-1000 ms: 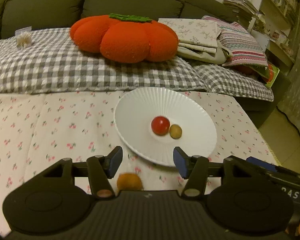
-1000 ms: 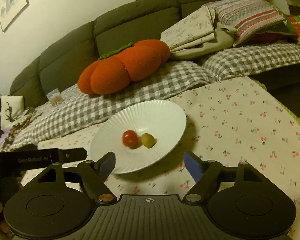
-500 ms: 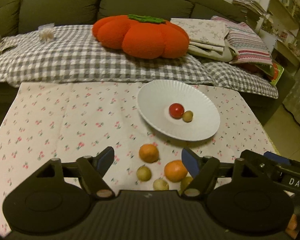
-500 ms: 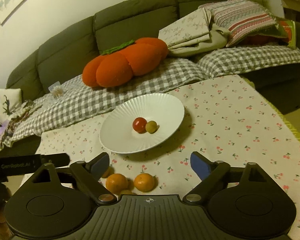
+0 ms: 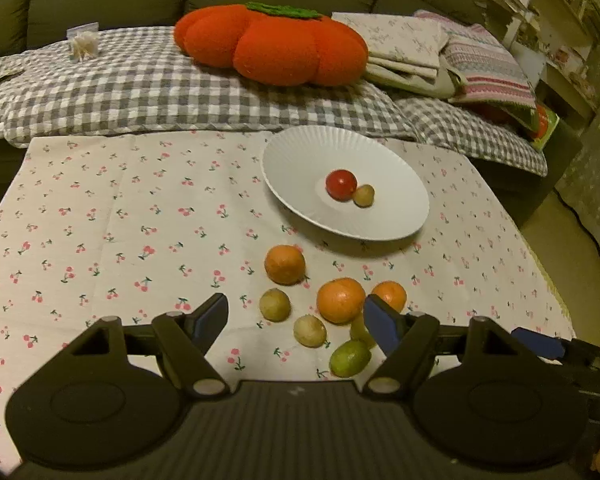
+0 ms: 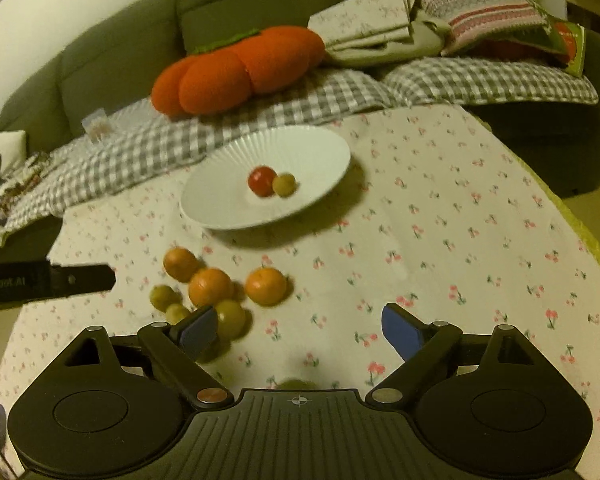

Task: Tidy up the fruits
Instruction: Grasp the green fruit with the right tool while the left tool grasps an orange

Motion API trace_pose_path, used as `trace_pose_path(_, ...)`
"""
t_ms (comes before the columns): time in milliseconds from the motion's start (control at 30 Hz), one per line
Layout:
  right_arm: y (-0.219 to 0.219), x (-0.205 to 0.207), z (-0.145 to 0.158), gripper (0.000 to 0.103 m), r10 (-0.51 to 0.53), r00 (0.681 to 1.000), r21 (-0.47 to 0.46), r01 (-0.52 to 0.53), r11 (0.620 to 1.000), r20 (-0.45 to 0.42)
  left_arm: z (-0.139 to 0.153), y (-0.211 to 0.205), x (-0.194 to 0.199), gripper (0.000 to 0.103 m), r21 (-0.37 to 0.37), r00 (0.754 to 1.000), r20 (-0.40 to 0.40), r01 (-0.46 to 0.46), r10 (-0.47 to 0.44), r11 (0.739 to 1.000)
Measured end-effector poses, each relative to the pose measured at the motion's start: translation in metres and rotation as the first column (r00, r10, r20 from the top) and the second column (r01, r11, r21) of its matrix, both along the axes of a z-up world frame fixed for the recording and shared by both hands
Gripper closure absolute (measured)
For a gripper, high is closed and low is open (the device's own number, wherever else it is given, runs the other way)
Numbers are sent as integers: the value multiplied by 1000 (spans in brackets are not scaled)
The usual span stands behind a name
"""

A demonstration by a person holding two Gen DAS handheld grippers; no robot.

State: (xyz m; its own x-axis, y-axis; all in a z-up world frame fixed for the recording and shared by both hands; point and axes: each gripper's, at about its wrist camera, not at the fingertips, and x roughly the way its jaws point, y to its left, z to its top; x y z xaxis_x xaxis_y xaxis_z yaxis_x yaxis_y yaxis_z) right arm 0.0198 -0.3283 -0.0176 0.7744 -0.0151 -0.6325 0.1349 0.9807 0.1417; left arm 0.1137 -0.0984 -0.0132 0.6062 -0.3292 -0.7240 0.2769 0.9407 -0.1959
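A white ribbed plate (image 5: 292, 160) (image 6: 324, 152) on the cherry-print cloth holds a red tomato (image 5: 341, 185) (image 6: 261, 180) and a small yellow-green fruit (image 5: 364, 195) (image 6: 284, 185). In front of the plate lie three oranges (image 5: 285, 264) (image 5: 340, 300) (image 6: 265, 286) and several small green fruits (image 5: 275, 304) (image 5: 350, 358) (image 6: 230, 319) in a loose cluster. My left gripper (image 5: 296, 318) hangs open just short of the cluster, nothing between its fingers. My right gripper (image 6: 296, 326) is open too, empty, with the cluster beside its left finger. Part of another green fruit (image 6: 298, 384) peeks out under it.
Behind the table runs a sofa with a grey checked blanket (image 5: 140, 80), an orange pumpkin cushion (image 5: 276, 44) and folded linens (image 5: 412, 48). The table's right edge (image 6: 572, 220) drops to the floor. The other gripper's black body (image 6: 44, 282) shows at the left of the right wrist view.
Both grippers pulled back from the plate, bringing the loose fruit cluster into view. Both pairs of jaws stand wider than a second ago.
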Motion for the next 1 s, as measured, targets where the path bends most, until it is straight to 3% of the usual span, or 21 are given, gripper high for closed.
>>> trace_pose_path(100, -1, -5, -1, 12, -1, 1000, 6, 1, 1000, -5, -3, -6, 0, 29, 1, 1000, 4, 20, -20, 1000)
trace_pose_path(333, 13, -6, -13, 14, 33, 999, -86, -36, 996, -35, -12, -19, 4, 31, 3, 998, -6, 61, -61, 998)
trace_pose_path(600, 10, -4, -26, 18, 58, 997, -87, -63, 994, -53, -20, -24, 13, 40, -5, 997, -19, 74, -74, 997)
trace_pose_path(1000, 15, -3, -34, 29, 118, 990, -73, -124, 990, -77, -35, -38, 25, 41, -7, 994, -38, 104, -104, 995)
